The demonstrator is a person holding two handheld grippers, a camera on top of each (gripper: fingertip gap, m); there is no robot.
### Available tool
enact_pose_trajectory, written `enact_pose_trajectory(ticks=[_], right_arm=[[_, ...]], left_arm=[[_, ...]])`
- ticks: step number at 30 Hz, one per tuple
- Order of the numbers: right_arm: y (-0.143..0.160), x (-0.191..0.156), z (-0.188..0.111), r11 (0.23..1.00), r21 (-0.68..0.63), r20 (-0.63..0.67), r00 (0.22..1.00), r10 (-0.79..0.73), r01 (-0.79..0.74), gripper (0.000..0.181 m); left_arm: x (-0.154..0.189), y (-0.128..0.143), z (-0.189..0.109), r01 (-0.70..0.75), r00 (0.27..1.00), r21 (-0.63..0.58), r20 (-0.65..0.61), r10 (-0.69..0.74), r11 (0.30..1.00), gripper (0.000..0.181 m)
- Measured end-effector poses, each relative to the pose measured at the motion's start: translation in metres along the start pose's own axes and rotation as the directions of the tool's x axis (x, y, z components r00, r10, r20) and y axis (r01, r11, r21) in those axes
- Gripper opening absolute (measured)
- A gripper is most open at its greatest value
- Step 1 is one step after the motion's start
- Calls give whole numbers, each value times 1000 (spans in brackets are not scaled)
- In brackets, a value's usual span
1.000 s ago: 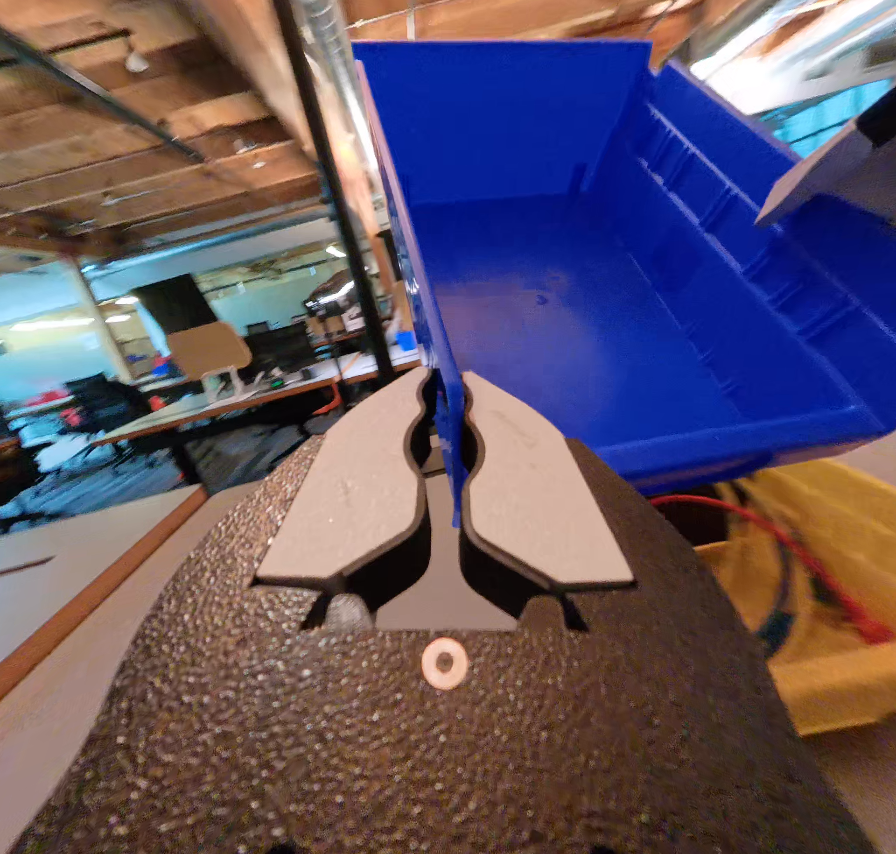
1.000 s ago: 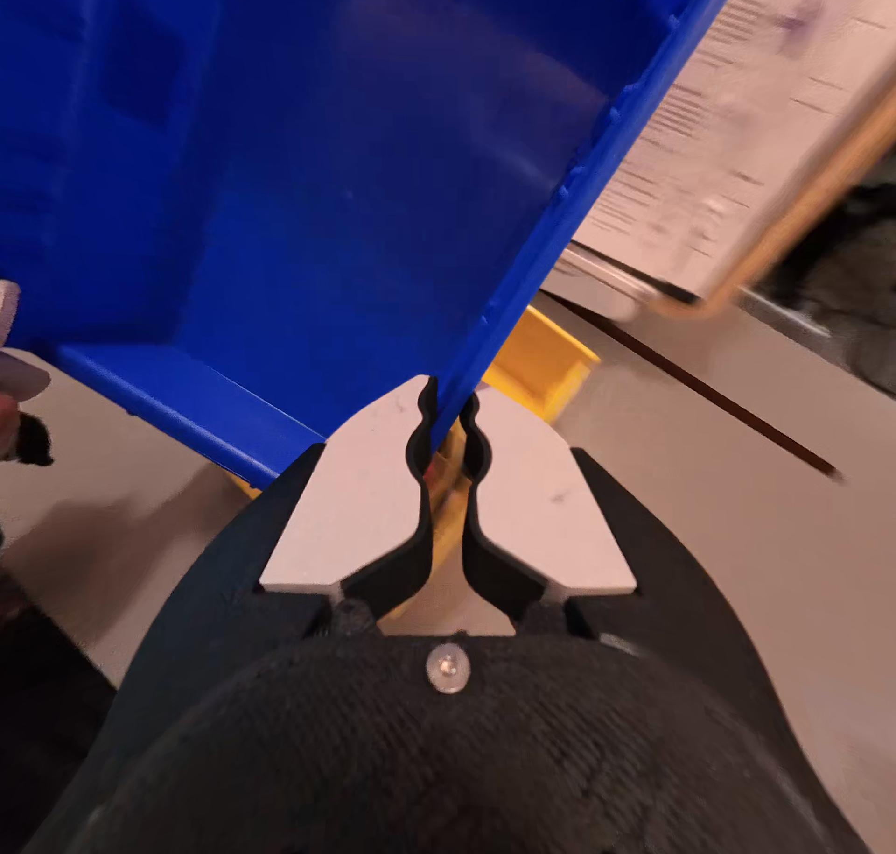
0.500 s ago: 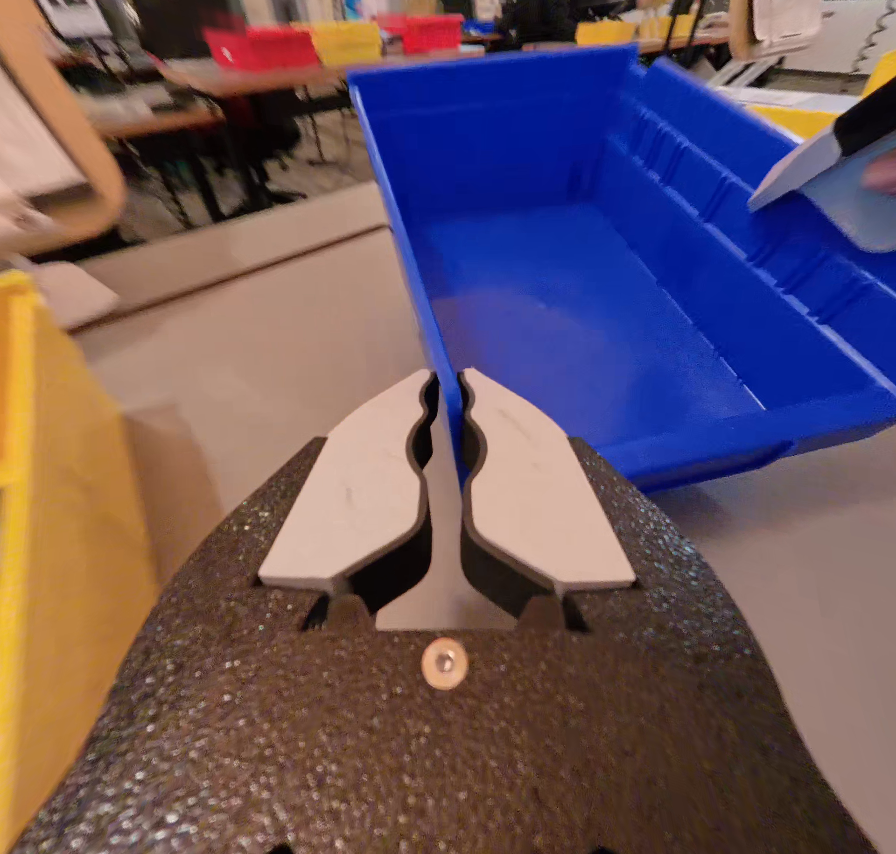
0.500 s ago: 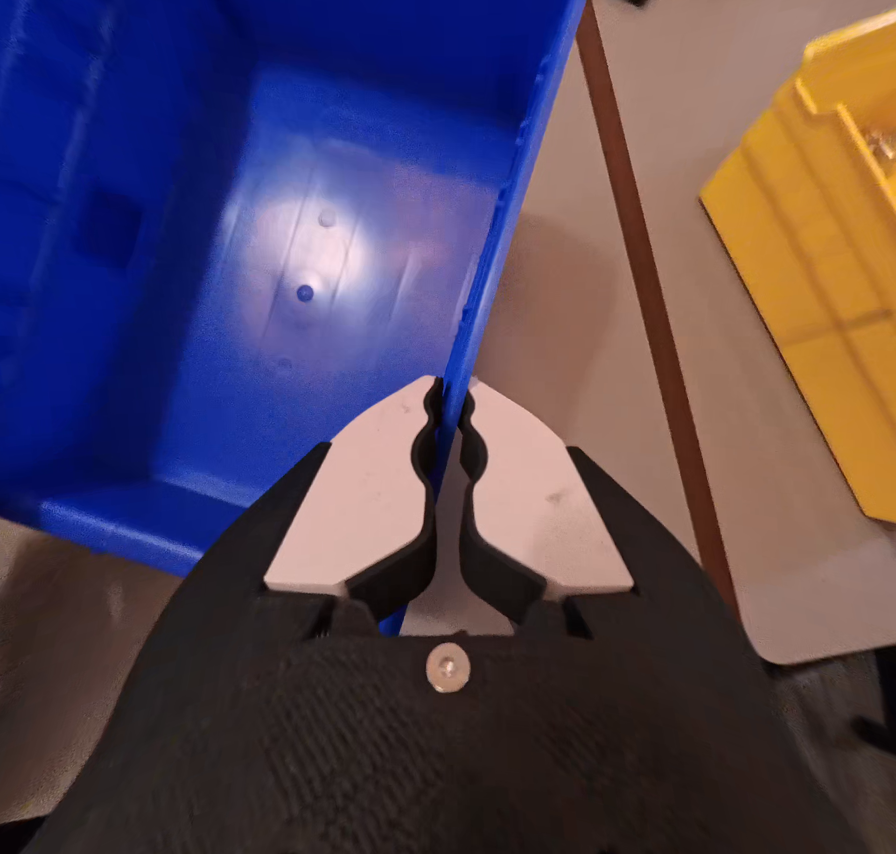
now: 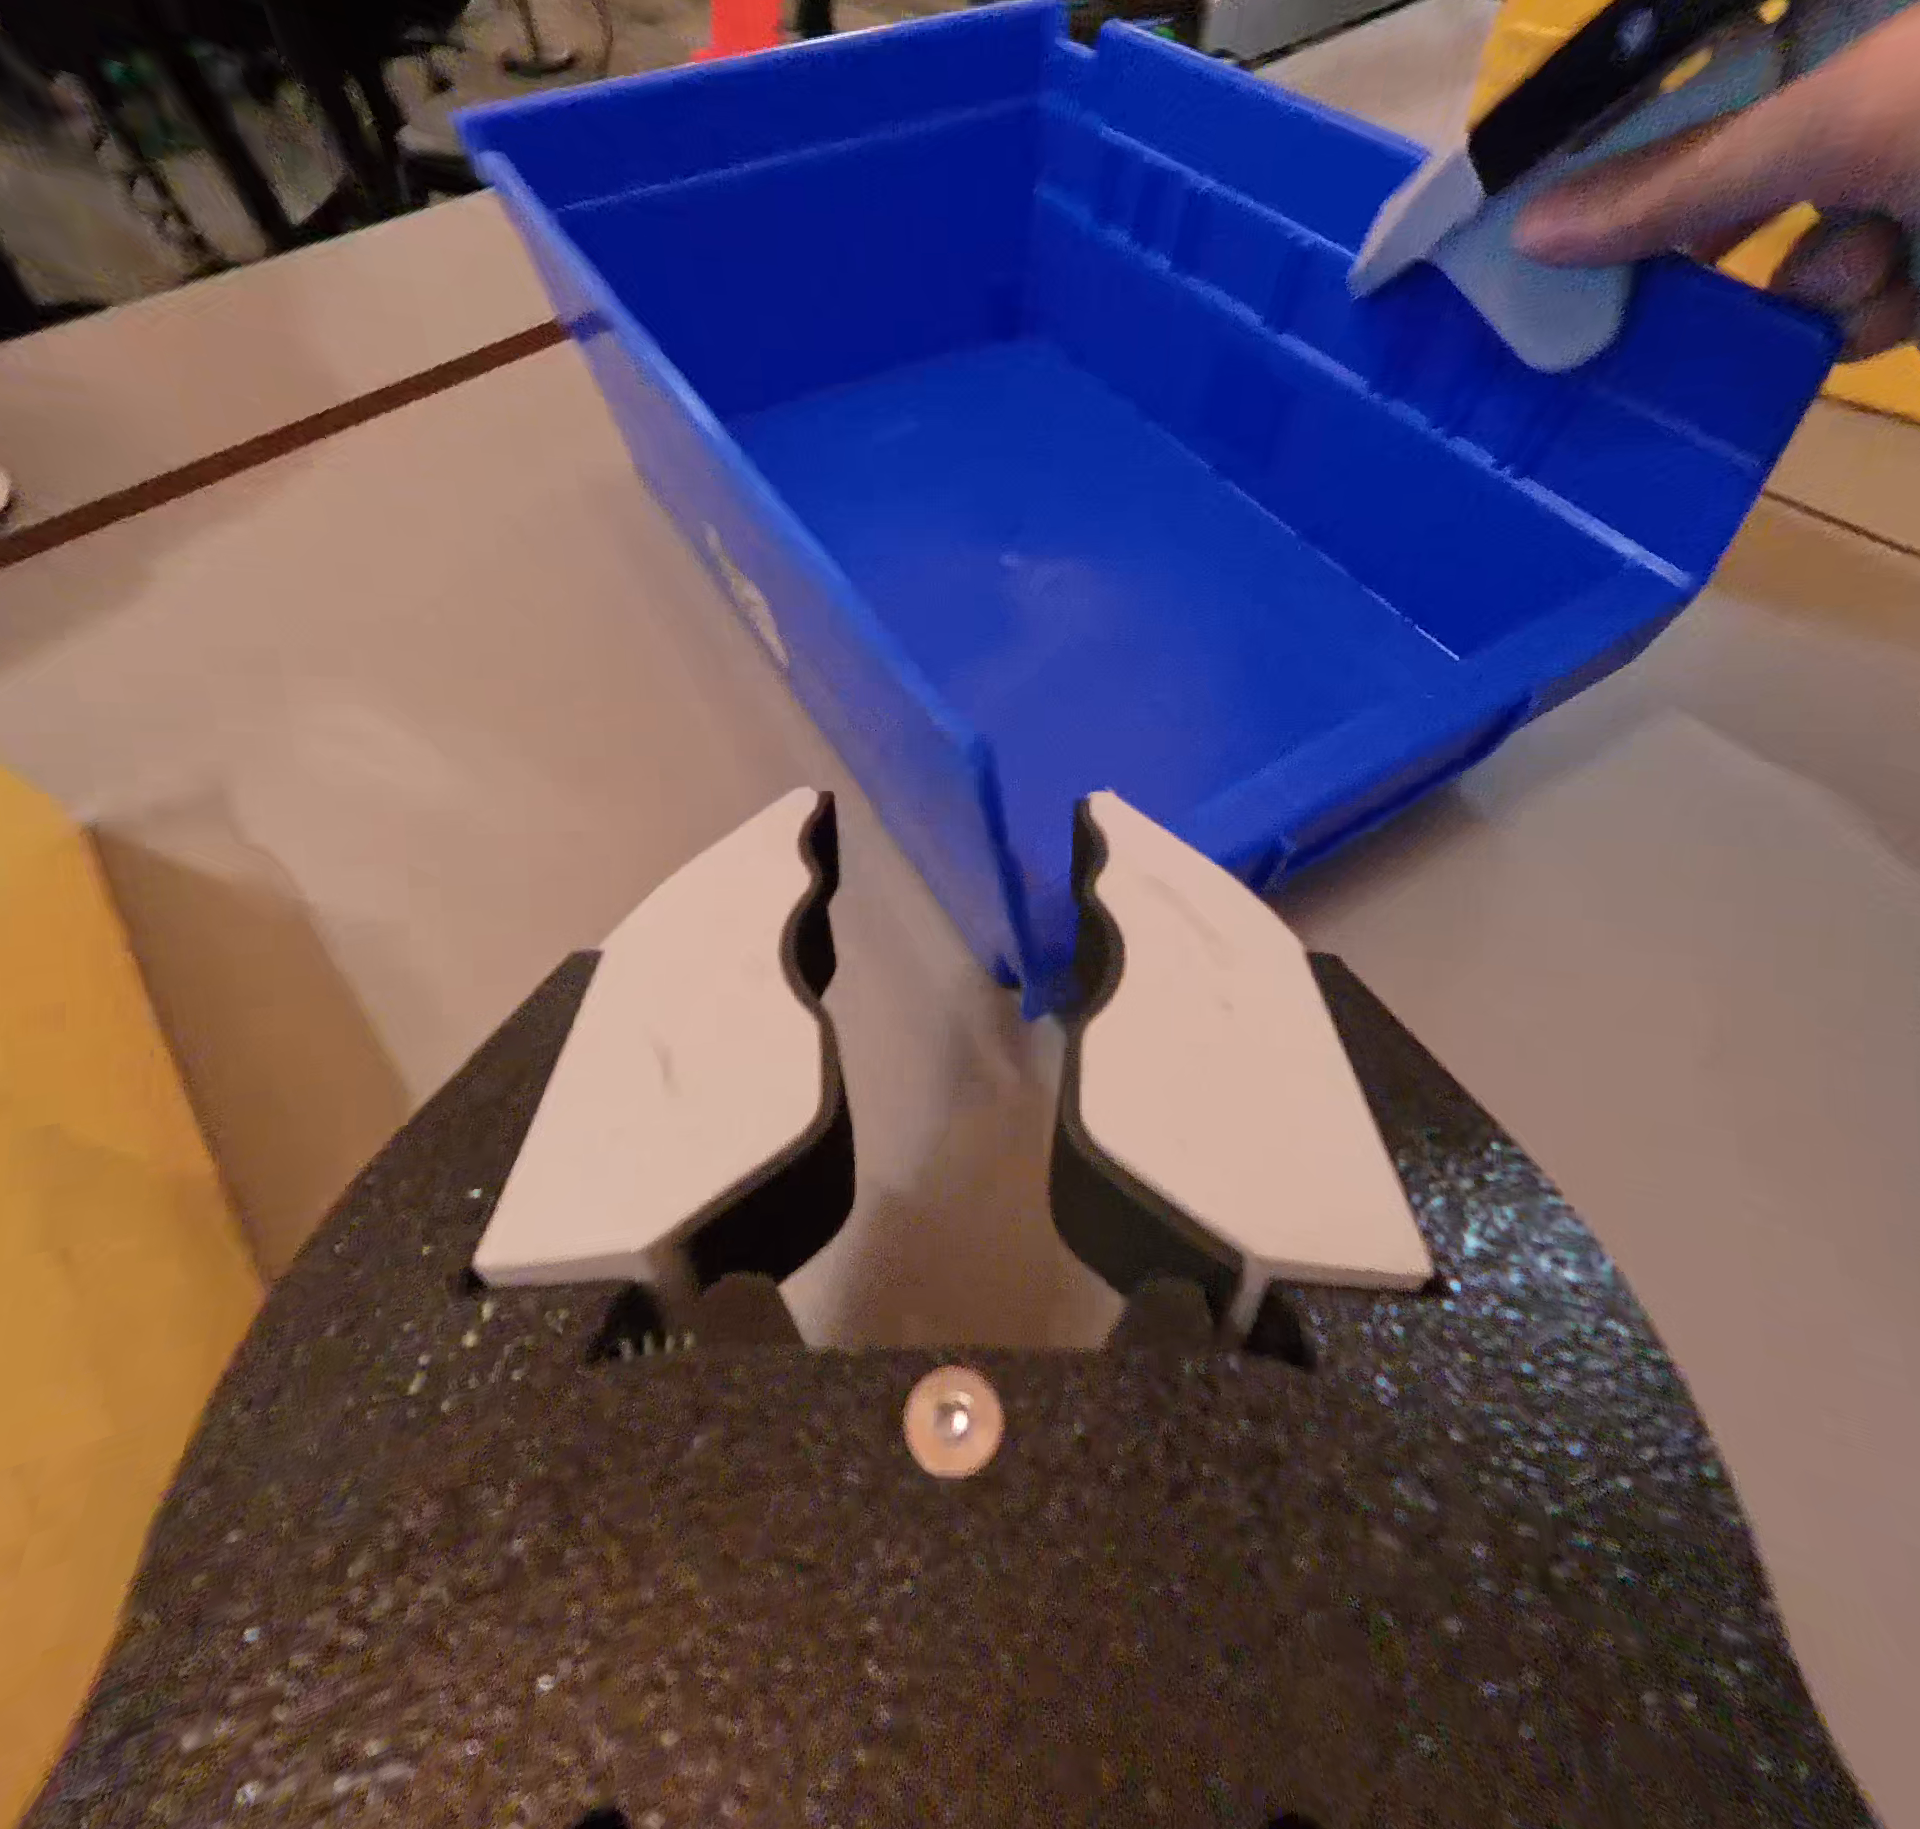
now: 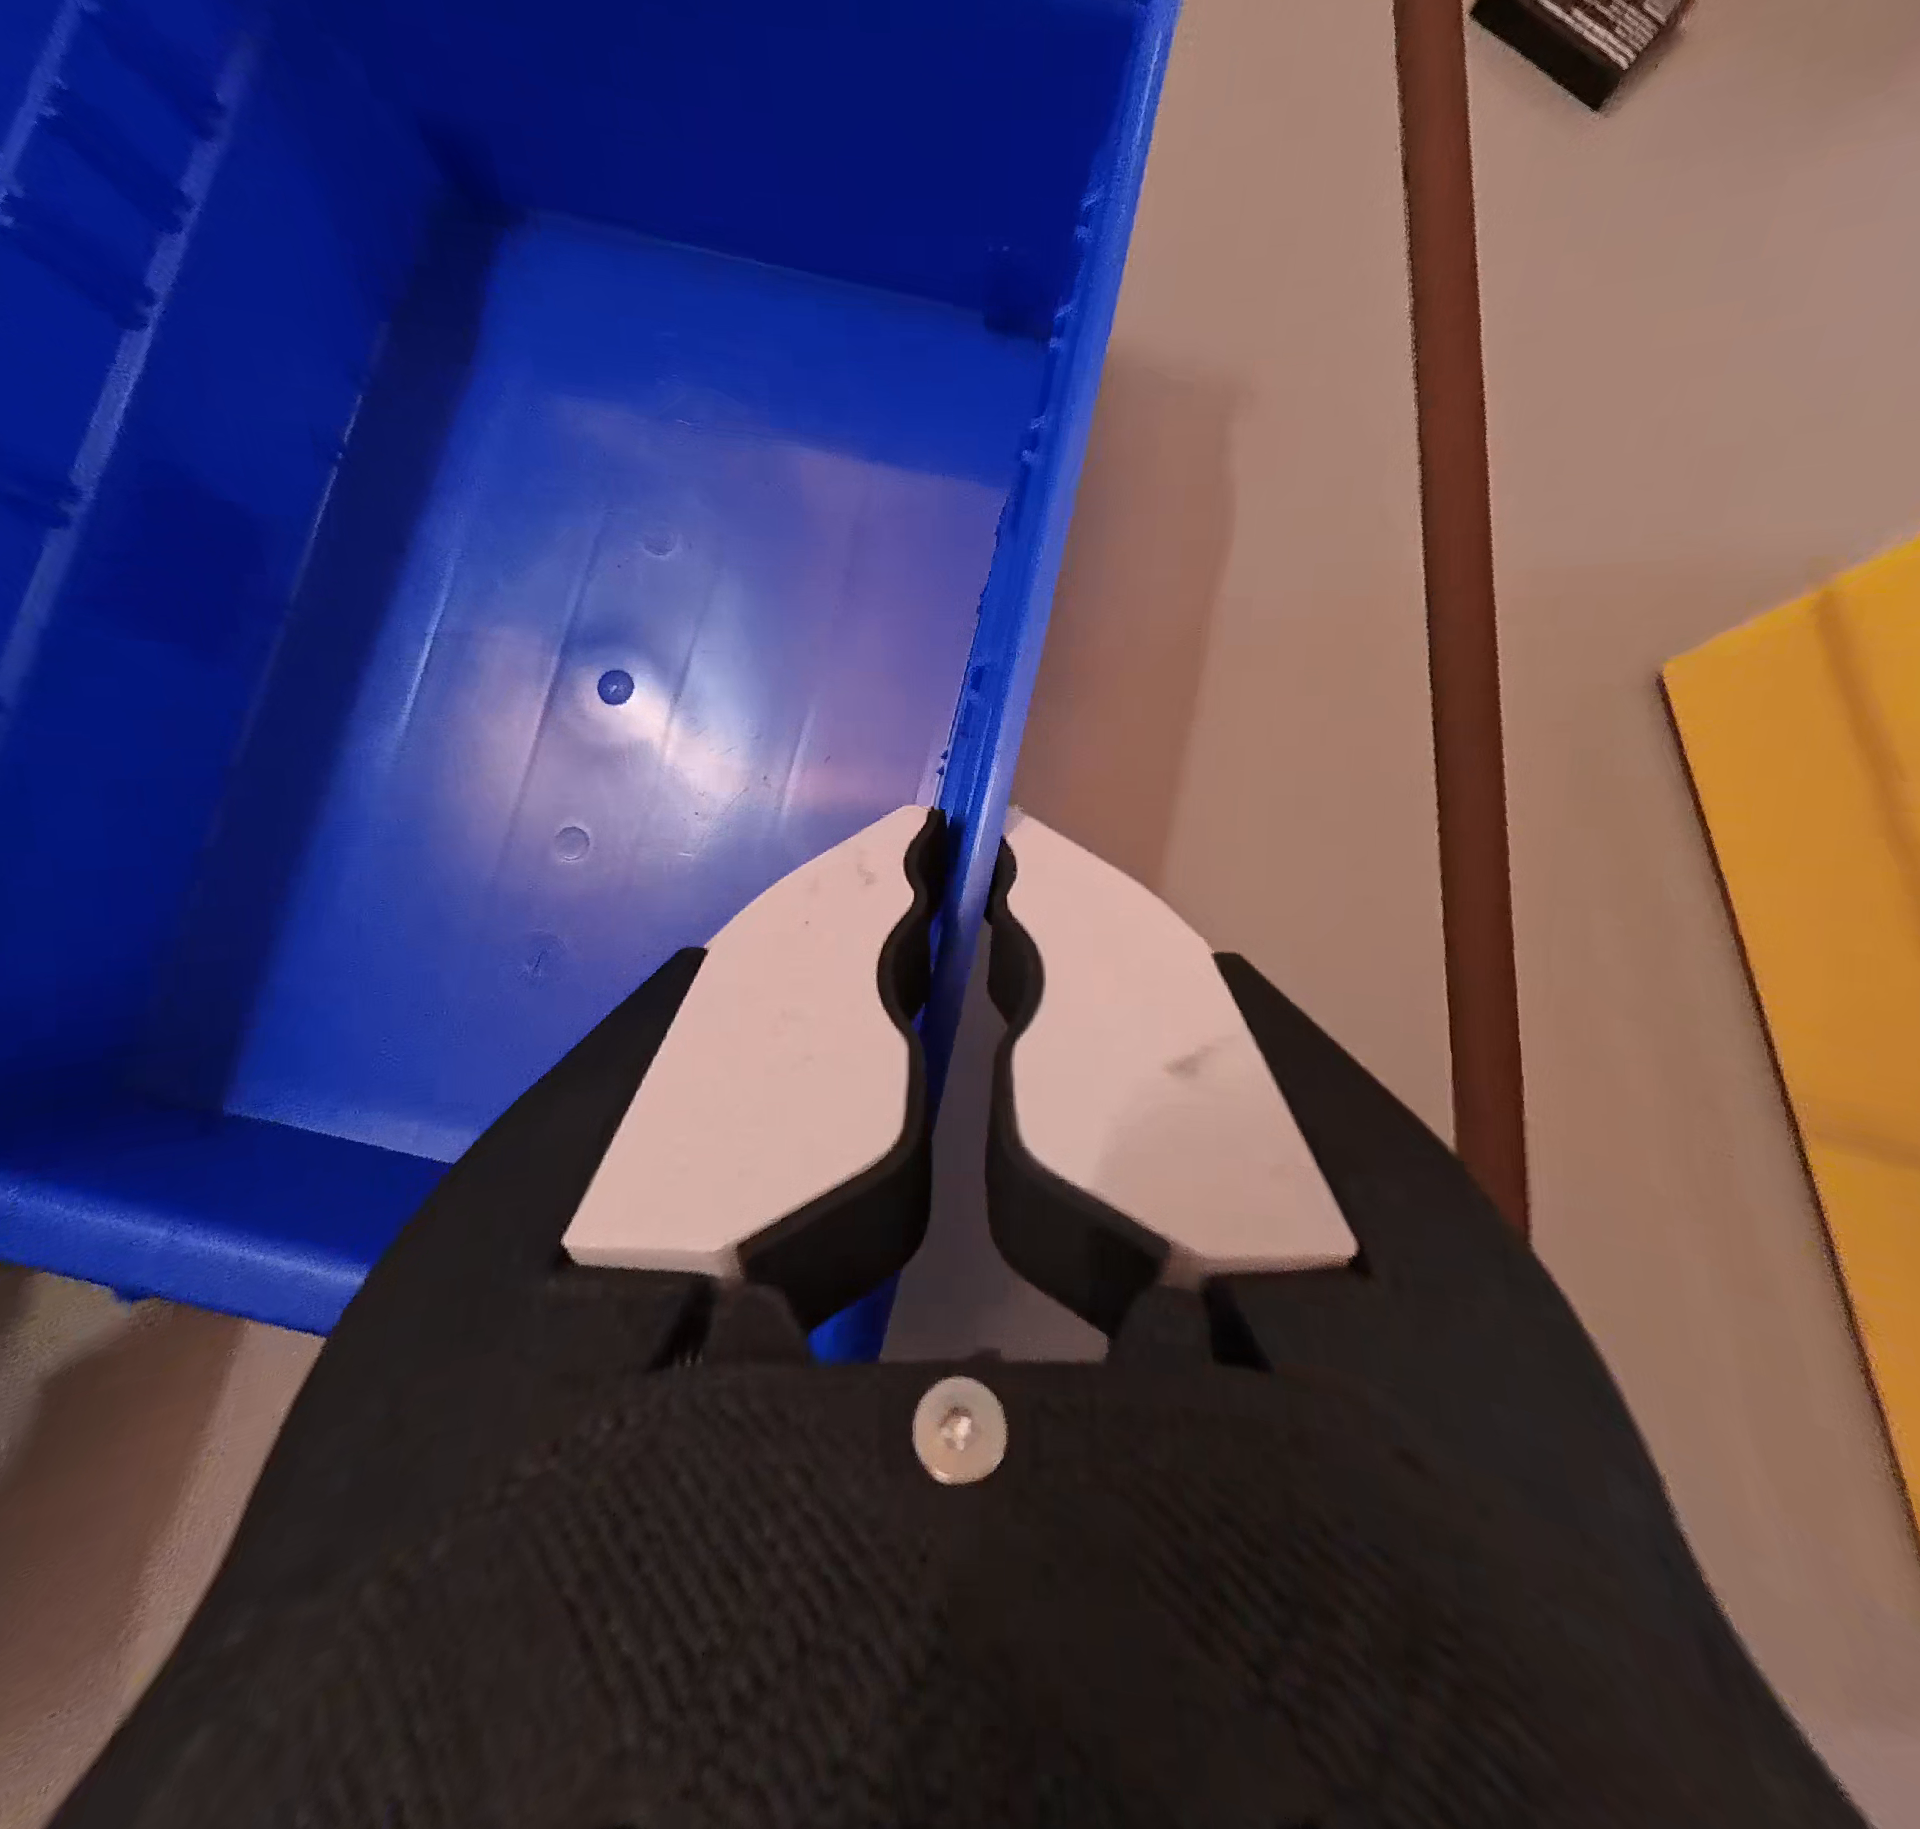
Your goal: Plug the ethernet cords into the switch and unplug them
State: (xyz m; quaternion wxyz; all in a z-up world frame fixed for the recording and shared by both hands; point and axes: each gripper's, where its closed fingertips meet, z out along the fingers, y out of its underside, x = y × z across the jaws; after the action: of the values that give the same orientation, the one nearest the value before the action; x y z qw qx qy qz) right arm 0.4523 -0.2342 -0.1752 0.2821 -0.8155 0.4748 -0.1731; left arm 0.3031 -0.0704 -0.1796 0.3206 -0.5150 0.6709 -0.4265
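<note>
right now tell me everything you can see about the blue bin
The blue bin is an open-topped rectangular tub of glossy moulded plastic with ribbed side walls and a lower front lip. It is empty and sits upright on the tan table. The right tongs pinch one side wall; the left tongs are spread open around the opposite wall's near corner.

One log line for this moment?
blue bin: empty, on table | left hand-held gripper: open at bin corner | right hand-held gripper: shut on bin wall

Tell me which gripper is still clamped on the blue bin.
The right gripper: its fingers pinch the blue bin wall. The left gripper has opened, straddling the corner without gripping.
</note>
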Motion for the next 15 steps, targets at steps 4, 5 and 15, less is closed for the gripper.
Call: enact_pose_trajectory(ticks=[4,5,15], right_arm=[[-3,-1,-22,992,70,-80,992,-98,104,11],[-5,-5,-36,987,124,-86,992,-90,100,13],[-17,-132,-137,831,536,127,959,-254,149,15]], left_arm=[[6,-18,-75,-9,985,113,-169,29,994,51],[-5,-18,-98,-22,987,128,-156,42,992,52],[-248,54,-251,13,922,0,387,-12,1000,84]])
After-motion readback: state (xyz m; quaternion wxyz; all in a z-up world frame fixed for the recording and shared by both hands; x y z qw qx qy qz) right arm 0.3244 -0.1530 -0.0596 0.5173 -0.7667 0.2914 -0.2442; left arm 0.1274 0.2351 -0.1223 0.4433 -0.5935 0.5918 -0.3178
